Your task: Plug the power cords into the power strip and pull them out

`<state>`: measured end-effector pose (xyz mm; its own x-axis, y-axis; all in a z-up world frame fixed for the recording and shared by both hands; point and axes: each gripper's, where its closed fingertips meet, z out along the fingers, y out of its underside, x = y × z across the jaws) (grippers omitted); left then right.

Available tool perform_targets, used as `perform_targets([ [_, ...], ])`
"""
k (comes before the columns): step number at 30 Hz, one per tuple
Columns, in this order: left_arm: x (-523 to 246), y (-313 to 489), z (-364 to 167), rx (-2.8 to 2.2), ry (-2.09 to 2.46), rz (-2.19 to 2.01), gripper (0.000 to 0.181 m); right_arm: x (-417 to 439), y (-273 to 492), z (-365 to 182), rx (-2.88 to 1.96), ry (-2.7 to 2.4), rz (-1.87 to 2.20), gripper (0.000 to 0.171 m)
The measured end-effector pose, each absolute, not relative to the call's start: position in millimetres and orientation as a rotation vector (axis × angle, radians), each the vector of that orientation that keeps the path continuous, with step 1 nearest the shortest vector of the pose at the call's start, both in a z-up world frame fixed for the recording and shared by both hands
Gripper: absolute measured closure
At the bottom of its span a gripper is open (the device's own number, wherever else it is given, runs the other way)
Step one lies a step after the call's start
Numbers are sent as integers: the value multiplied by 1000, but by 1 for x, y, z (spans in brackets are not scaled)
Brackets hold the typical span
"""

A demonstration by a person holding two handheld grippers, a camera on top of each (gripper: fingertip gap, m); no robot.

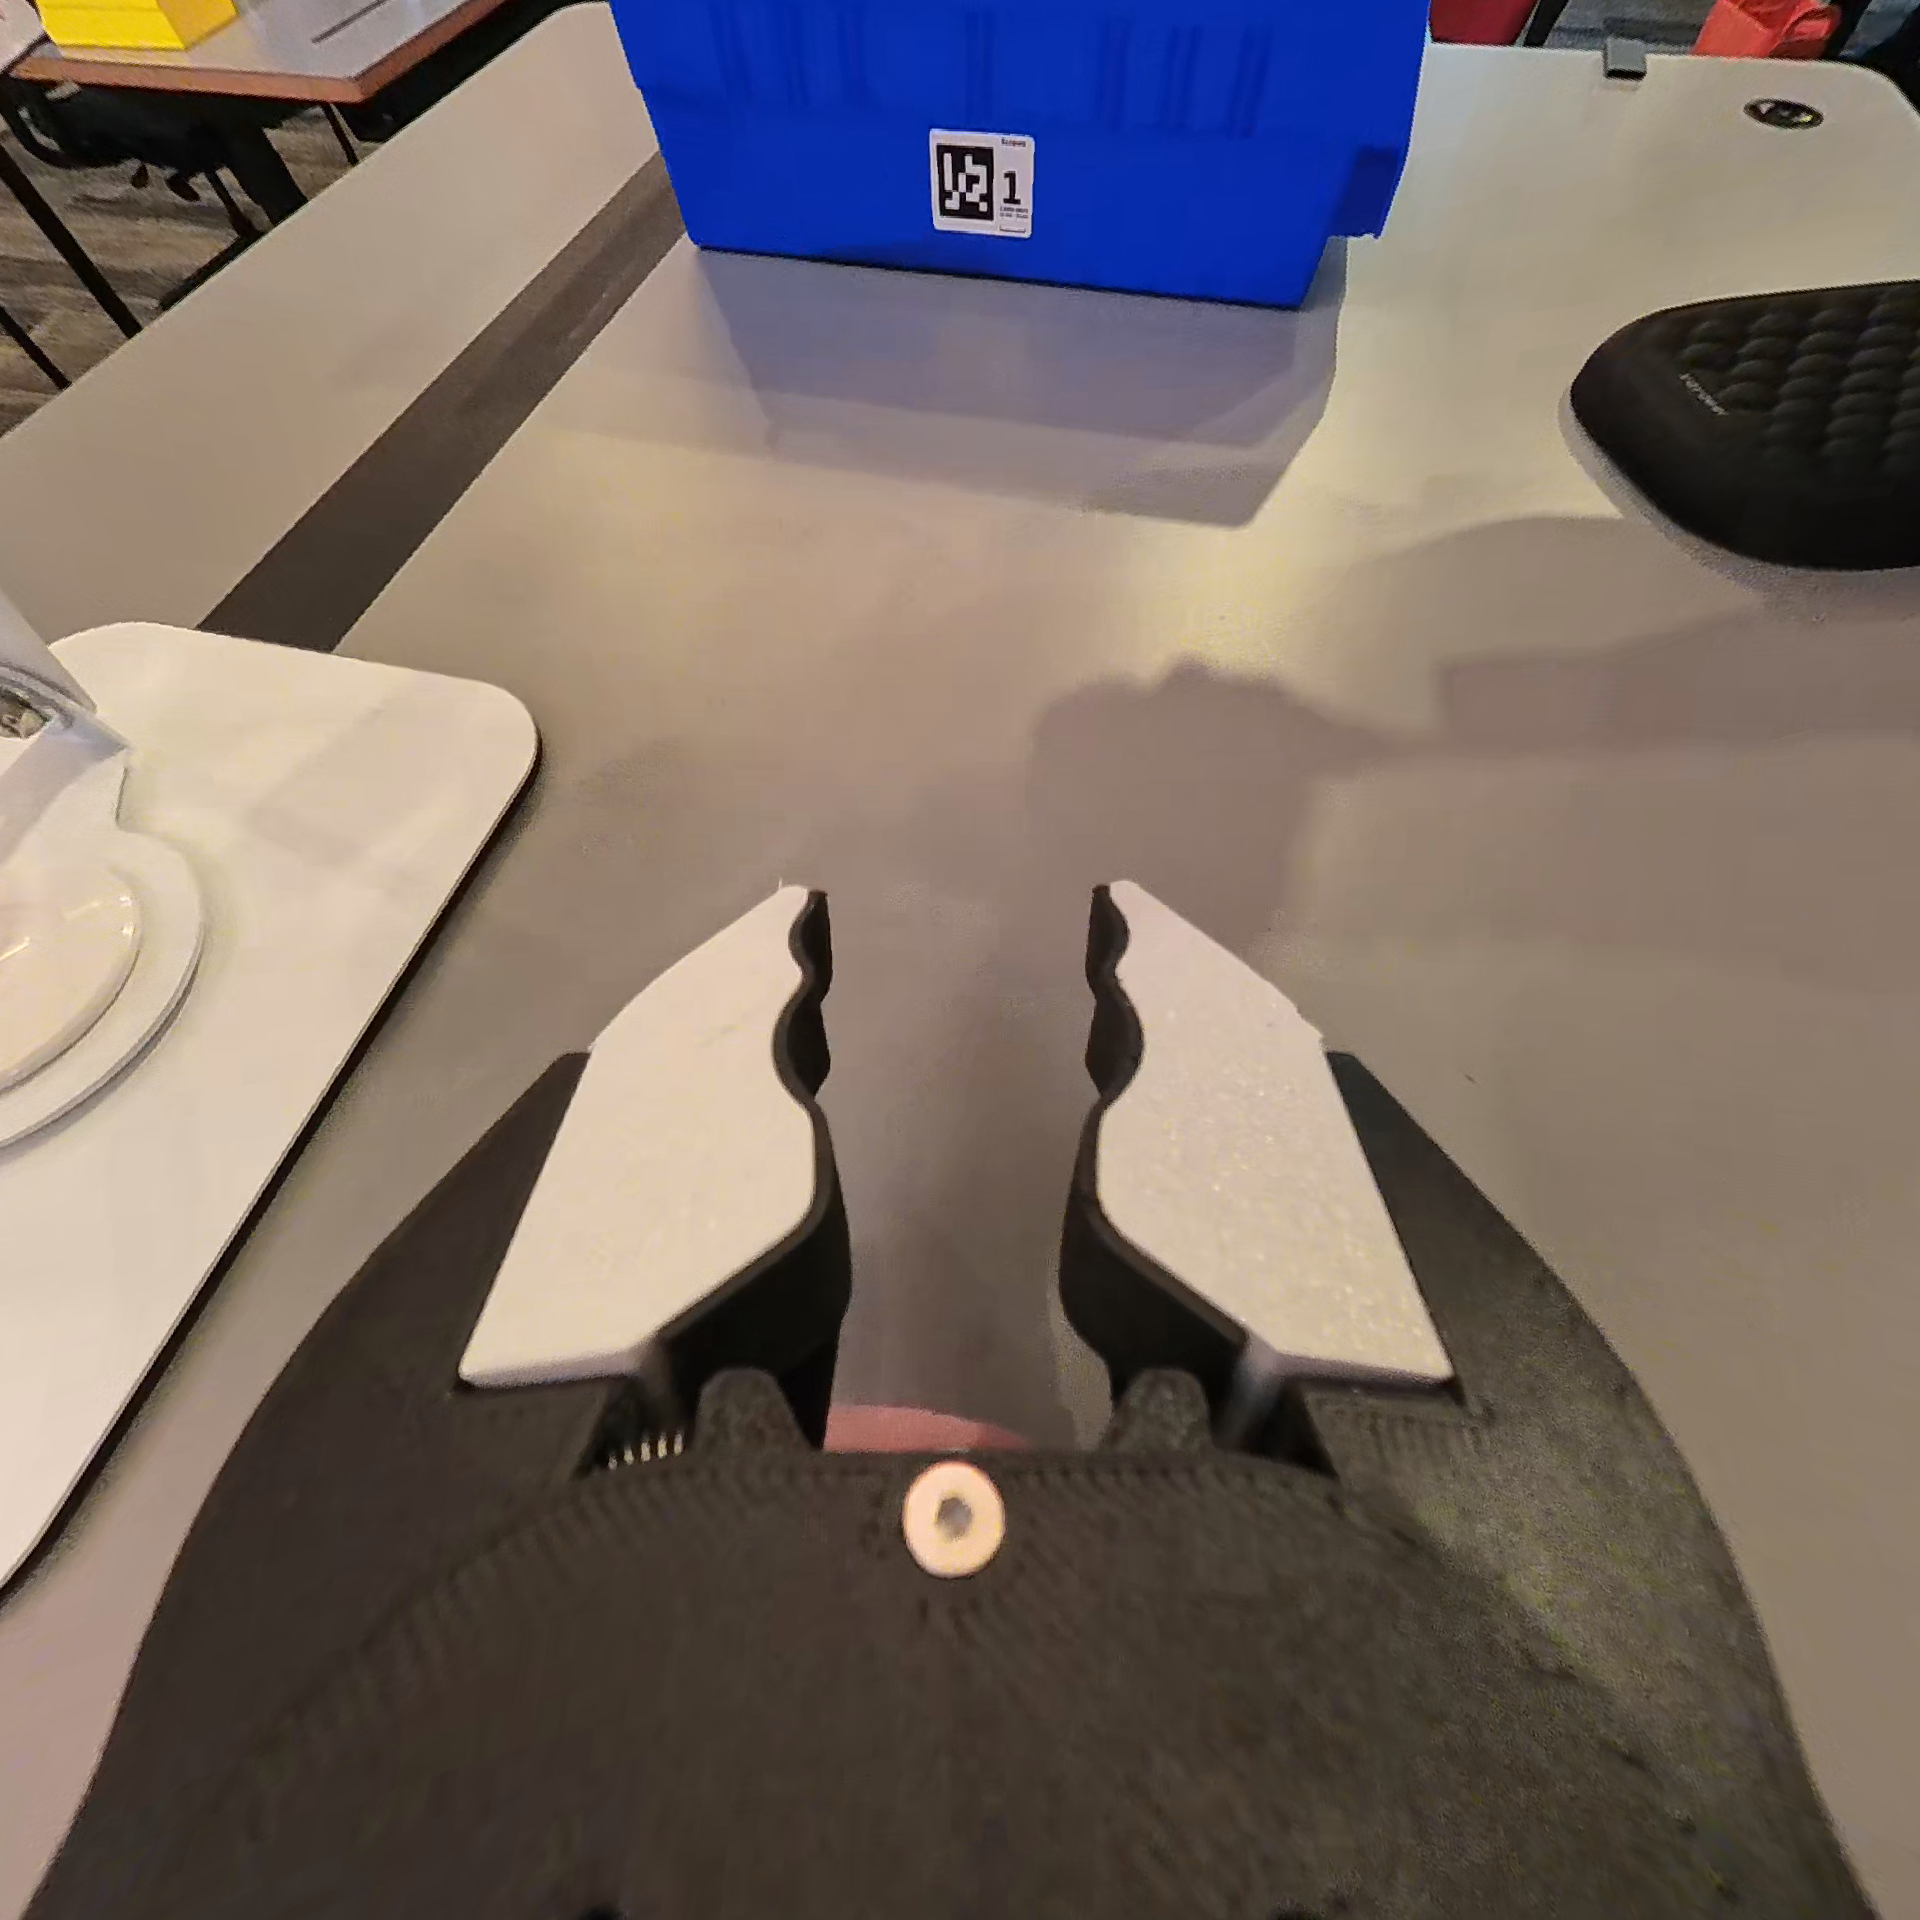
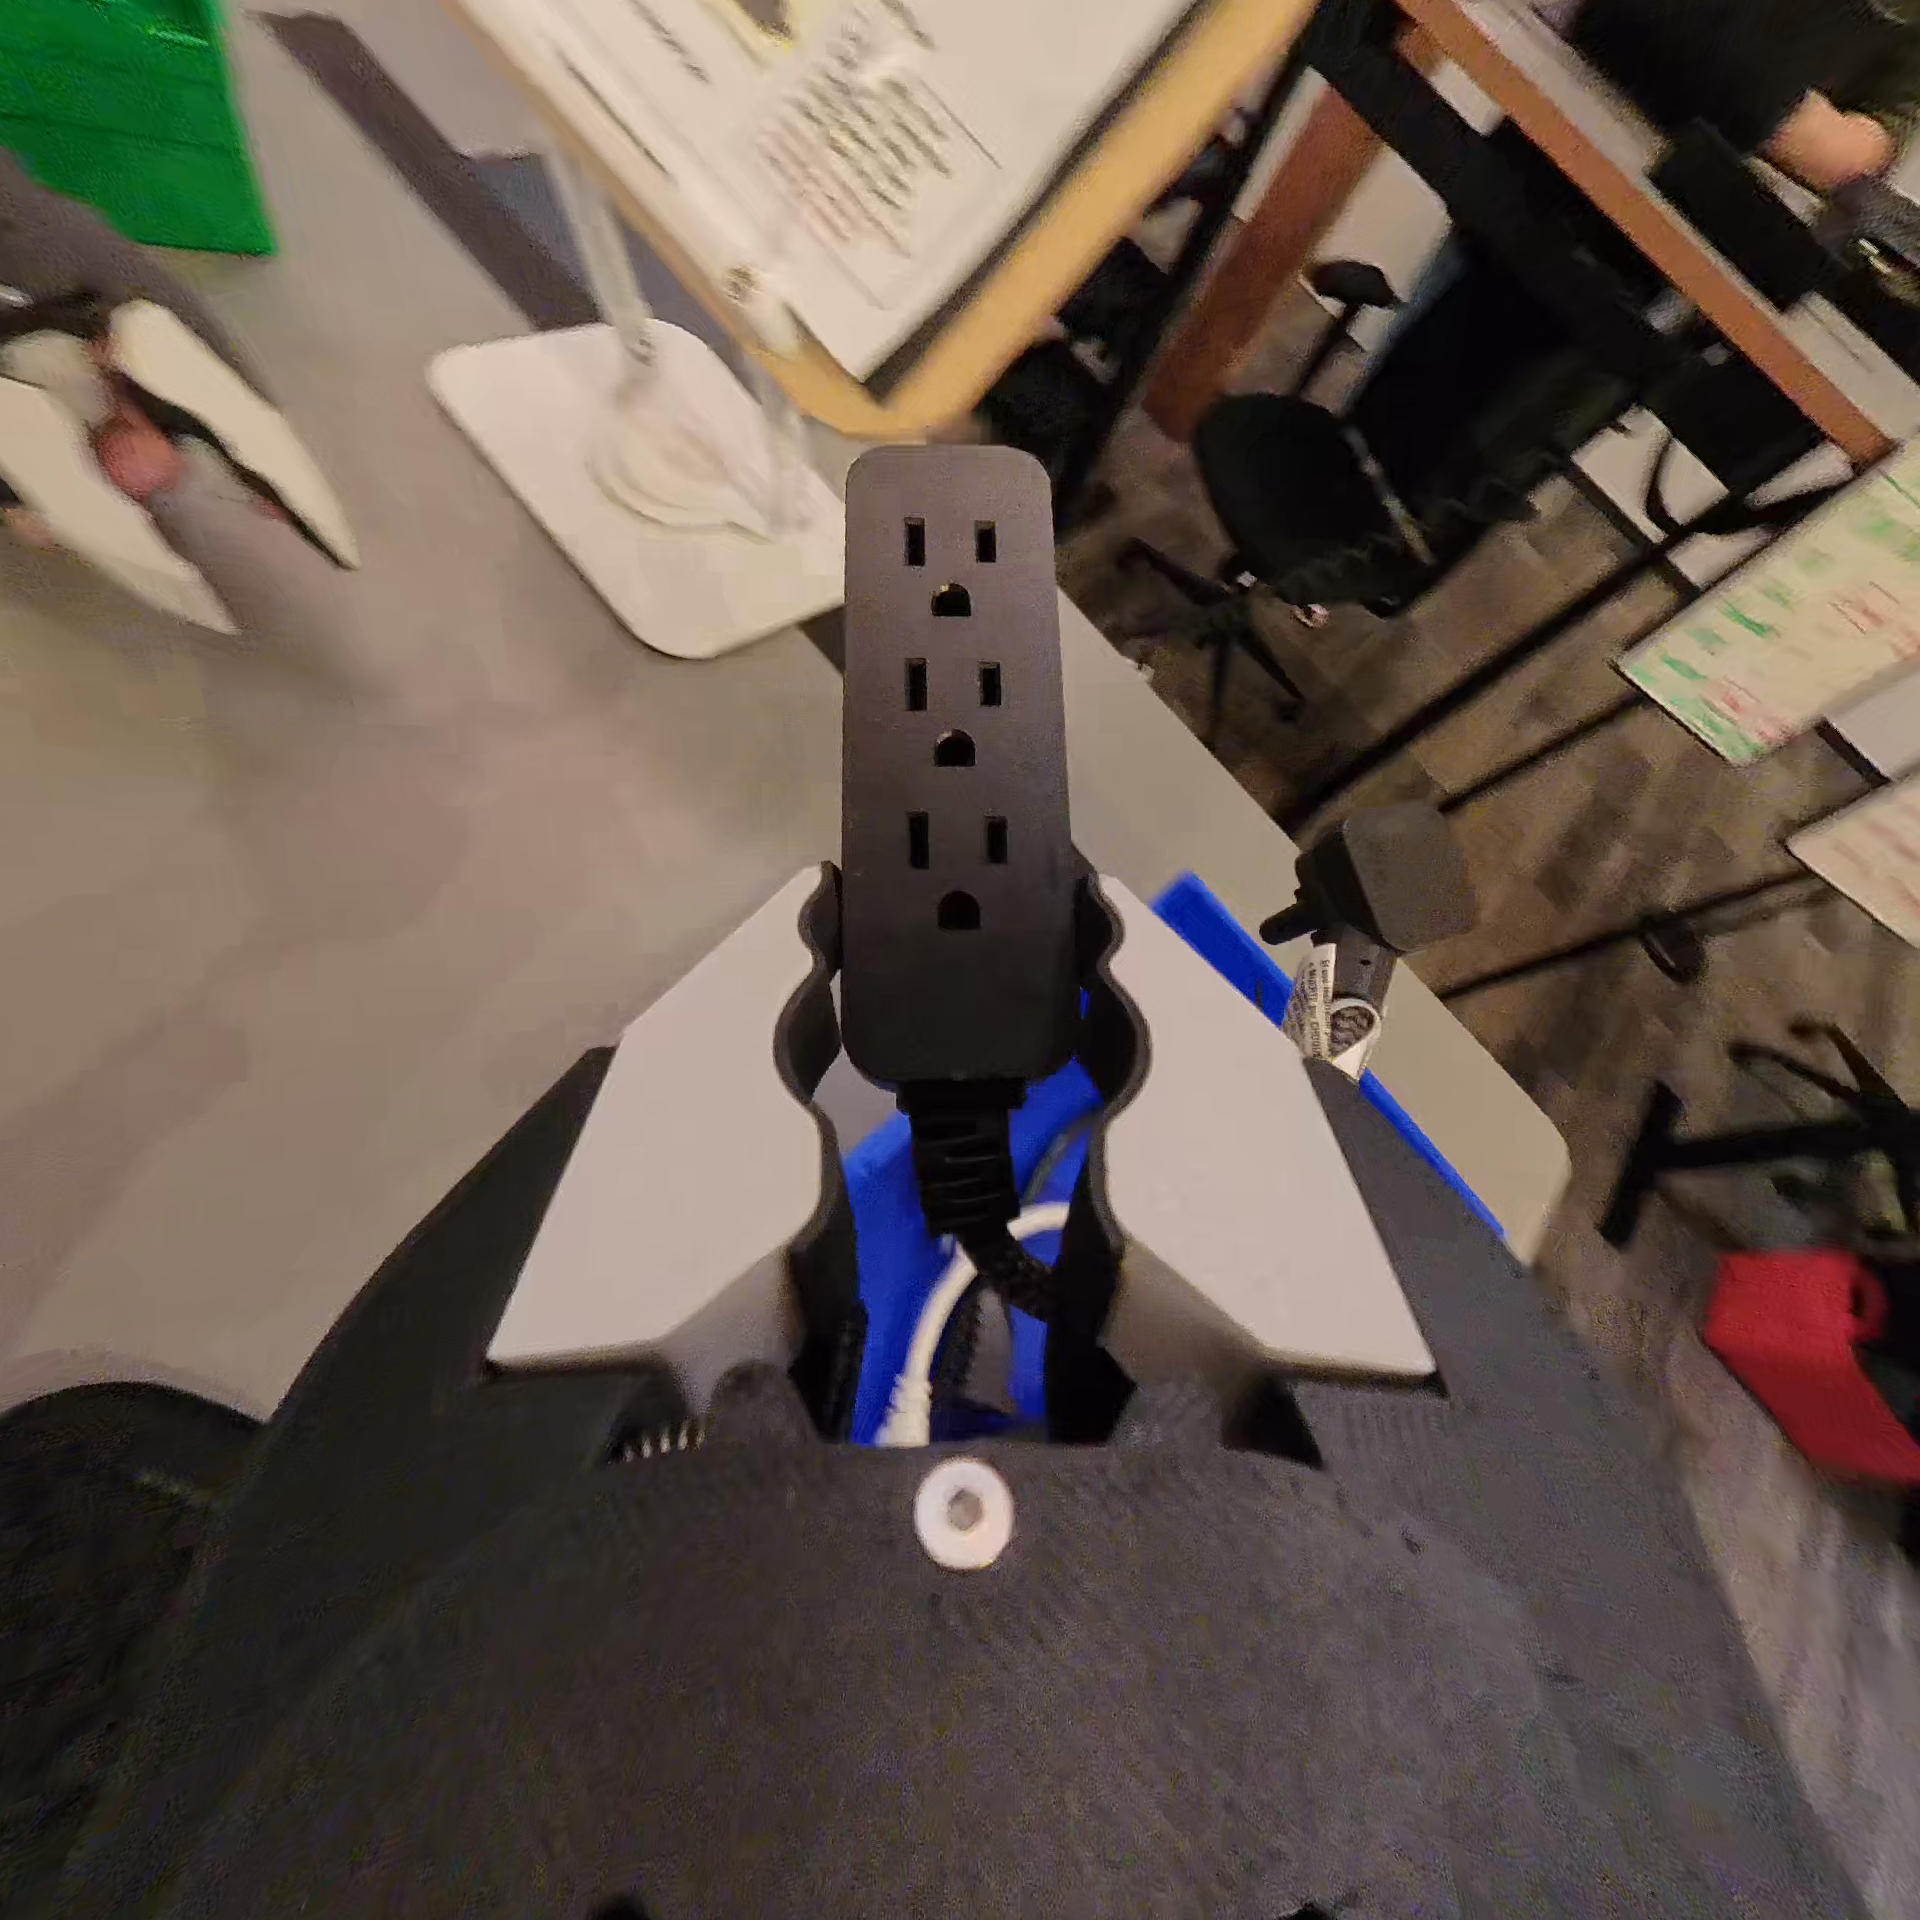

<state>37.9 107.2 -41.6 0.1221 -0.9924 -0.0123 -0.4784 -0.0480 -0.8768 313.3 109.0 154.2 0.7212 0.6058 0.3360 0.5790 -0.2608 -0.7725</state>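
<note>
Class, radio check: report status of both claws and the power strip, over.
Left claw open, empty, over bare table. Right claw shut on black power strip, all three outlets empty. Grey plug dangling right of it, unplugged.

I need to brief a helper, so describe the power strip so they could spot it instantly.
Look above the blue bin at the grey table's edge. The right claw is shut on a black power strip, three empty outlets in a row, its black cord hanging into the bin.

Bin [image 1: 1023, 145] on the table [image 1: 935, 644] ahead of left gripper [image 1: 958, 914]; stand base [image 1: 260, 831] to its left.
</note>
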Motion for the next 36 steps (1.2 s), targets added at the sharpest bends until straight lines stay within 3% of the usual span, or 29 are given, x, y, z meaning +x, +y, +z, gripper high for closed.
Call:
perform_targets([
  [4,38,107,-43,-1643,1464,-846,135,368,118,124,-2041,-776,-90,129],
  [10,39,107,-45,-1651,1475,-835,135,418,121,35,-2230,-614,-130,128],
  [18,39,107,-47,-1661,1489,-829,135,427,109,-45,-2429,-505,-79,127],
  [22,39,107,-48,-1662,1492,-829,135,422,105,-26,-2385,-501,-77,109],
  [31,40,108,-54,-1679,1519,-771,136,429,74,41,-2224,-440,-132,115],
  [36,42,109,-59,-1696,1539,-730,137,364,53,67,-2030,-593,-23,120],
])
